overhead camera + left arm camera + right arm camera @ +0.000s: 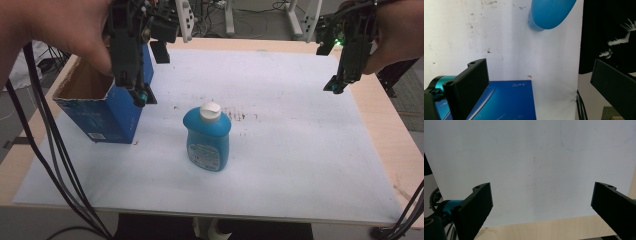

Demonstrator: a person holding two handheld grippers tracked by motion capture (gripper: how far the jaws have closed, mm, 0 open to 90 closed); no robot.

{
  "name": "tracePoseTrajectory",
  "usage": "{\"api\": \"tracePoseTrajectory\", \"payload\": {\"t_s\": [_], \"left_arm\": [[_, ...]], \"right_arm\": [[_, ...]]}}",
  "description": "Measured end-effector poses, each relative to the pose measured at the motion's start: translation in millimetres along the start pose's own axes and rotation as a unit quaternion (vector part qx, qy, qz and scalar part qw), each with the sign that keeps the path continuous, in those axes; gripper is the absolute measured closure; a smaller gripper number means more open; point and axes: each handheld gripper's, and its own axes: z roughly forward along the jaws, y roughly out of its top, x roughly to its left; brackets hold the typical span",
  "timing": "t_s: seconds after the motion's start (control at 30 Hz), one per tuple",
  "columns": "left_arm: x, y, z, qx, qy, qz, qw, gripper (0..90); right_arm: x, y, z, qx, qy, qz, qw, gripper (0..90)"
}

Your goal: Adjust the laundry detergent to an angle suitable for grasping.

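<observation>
A blue bottle (207, 137) with a white cap stands upright in the middle of the white mat (290, 150). To its left stands an open blue cardboard box (102, 112). My left gripper (142, 96) hangs over the box's right side. In the left gripper view it (539, 70) is open, with the box's blue wall (506, 100) below it and the bottle (549, 12) farther off. My right gripper (335, 86) hovers above the mat's far right edge. In the right gripper view it (541, 187) is wide open over bare mat with nothing between the jaws.
The mat lies on a wooden table (395, 145) and bears dark stains (240, 116) behind the bottle. Black cables (55, 155) trail off the left side. Stands and more cables stand beyond the far edge. Dark clothing (609, 32) is at the table's near side.
</observation>
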Motion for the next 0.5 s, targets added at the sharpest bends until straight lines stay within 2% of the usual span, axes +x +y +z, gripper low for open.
{"api": "tracePoseTrajectory", "payload": {"t_s": [0.23, 0.5], "left_arm": [[1.4, 0.8, -1.8, 0.016, -0.011, -0.022, 0.9996, 1.7], [-5.1, -0.4, -4.0, 0.025, -0.007, -0.018, 0.9995, 1.7]], "right_arm": [[-0.8, -4.0, -2.1, -0.003, -0.001, 0.006, 1.0, 3.0], [0.9, -8.2, -9.3, -0.015, -0.01, 0.012, 0.9998, 3.0]]}}
